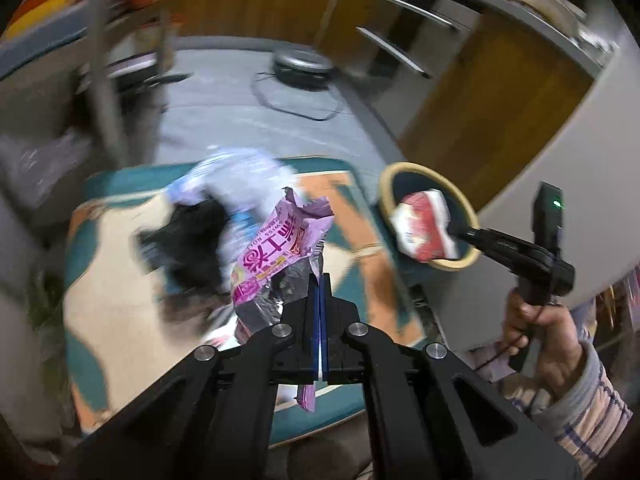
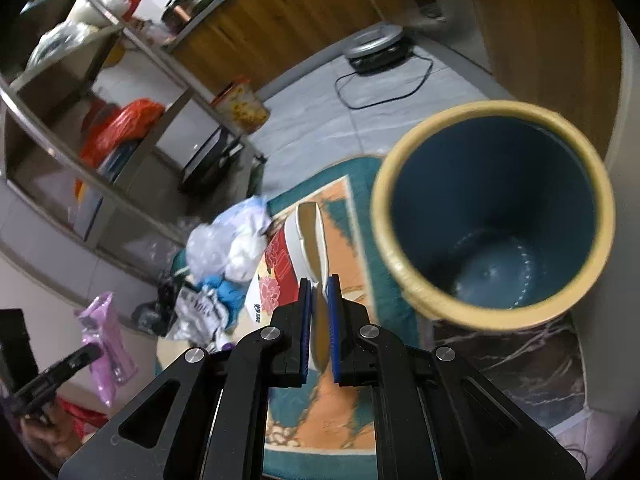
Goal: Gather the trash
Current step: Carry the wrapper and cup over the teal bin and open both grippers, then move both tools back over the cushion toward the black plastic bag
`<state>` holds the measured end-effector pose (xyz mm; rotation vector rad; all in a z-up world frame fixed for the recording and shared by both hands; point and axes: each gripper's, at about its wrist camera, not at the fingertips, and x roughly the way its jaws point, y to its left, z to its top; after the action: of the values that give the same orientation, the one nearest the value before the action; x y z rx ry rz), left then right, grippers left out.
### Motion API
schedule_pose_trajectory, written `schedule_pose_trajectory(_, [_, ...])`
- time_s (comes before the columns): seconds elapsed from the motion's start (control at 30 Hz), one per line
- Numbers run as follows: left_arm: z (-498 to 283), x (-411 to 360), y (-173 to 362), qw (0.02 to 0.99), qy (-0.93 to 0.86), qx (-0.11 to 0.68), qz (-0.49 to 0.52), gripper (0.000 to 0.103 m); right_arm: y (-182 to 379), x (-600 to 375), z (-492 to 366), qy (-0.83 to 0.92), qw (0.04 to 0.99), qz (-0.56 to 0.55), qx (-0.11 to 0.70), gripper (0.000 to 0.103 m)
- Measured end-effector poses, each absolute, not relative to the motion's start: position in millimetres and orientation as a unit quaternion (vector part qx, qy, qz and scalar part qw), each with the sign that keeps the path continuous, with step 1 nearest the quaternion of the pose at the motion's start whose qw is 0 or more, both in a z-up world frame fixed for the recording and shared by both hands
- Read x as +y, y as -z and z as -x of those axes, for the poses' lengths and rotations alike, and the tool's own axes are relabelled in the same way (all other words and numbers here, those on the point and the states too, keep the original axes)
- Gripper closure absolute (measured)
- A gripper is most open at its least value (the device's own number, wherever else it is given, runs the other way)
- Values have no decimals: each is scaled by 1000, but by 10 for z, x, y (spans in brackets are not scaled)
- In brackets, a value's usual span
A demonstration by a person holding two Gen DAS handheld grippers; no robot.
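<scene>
My left gripper (image 1: 319, 280) is shut on a pink foil snack wrapper (image 1: 280, 252) and holds it above the rug; the wrapper also shows in the right wrist view (image 2: 105, 344). My right gripper (image 2: 319, 280) is shut on a red and white carton (image 2: 296, 256), held just left of the bin's mouth; in the left wrist view the carton (image 1: 424, 228) hangs over the bin (image 1: 432, 216). The bin (image 2: 492, 208) is round, blue inside with a tan rim, and looks empty. A heap of plastic bags and wrappers (image 2: 224, 264) lies on the rug.
A patterned teal and orange rug (image 2: 344, 196) covers the floor under the trash. A metal shelf rack (image 2: 120, 128) with red bags stands to the left. A robot vacuum (image 2: 376, 48) with a cable sits by wooden cabinets (image 1: 492, 92). A dark garment (image 1: 188, 244) lies in the heap.
</scene>
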<state>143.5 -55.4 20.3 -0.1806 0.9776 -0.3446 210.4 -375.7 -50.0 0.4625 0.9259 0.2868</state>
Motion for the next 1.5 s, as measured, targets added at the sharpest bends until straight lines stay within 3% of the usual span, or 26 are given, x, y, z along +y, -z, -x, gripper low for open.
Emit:
schedule_pose_trajectory(0.27, [-2109,-1732,-188,842,246,476,66,103,615,-4332,-2095,-75,866,-257,423,93])
schedule_pose_trajectory(0.53, [-2719,-2830,280,805,307,507,30,103,800,-4737,-2080,-12,866,-285,411,93])
schedule_pose_trajectory(0.73, [-2933,-3218,558,796,318,515,11,103,987,-4776,-2187,16,858,-273,434,93])
schedule_pose_trajectory(0.9, [-3061,-3297,722,794,303,528,9,103,1027,-4771,-2241,35,859,-262,438,80])
schedule_pose_trajectory(0.93, [-3071,-3273,747,792,299,532,9,100,1043,-4788,-2227,39,857,-262,441,74])
schedule_pose_trajectory(1.1, [-3015,-3177,808,796,290,531,0,60,1063,-4813,-2223,36,848,-290,442,66])
schedule_pose_trajectory(1.17, [-2958,-3097,843,794,288,536,4,56,1018,-4771,-2213,34,855,-278,437,59])
schedule_pose_trajectory(1.37, [-2638,-2684,760,804,274,527,16,56,918,-4614,-2205,15,863,-260,433,54])
schedule_pose_trajectory(1.5, [-2353,-2258,521,828,252,500,5,48,829,-4422,-2201,-4,869,-238,433,47])
